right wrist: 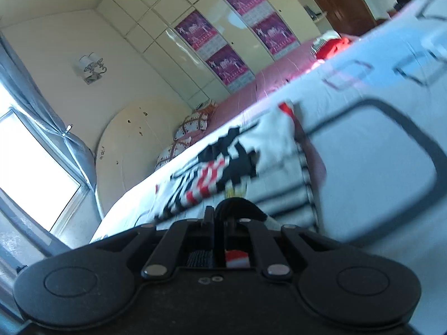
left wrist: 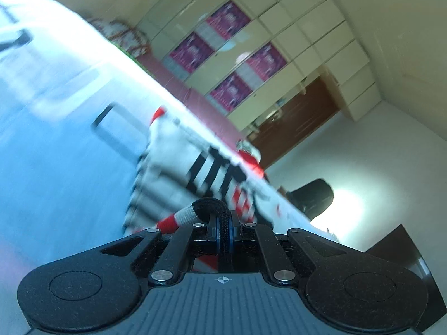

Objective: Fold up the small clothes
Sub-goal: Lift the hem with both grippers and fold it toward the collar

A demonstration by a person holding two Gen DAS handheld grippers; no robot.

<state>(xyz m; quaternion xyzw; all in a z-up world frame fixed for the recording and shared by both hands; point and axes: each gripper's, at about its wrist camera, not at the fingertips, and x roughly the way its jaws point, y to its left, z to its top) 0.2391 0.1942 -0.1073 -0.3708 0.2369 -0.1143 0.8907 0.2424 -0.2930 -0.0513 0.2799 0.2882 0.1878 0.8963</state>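
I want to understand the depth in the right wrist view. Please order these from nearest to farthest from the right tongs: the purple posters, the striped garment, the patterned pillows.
1. Striped garment: clamped in the right tongs, spread on the bed just ahead.
2. Patterned pillows: farther along the bed, left of centre.
3. Purple posters: on the cupboard doors beyond the bed, upper centre.

We see one small garment [left wrist: 195, 164], white with black stripes, a blocky black print and red trim. It lies spread on the pale bed cover [left wrist: 56, 111], and its dark ribbed edge is lifted. In the right view the garment [right wrist: 251, 153] looks blurred.
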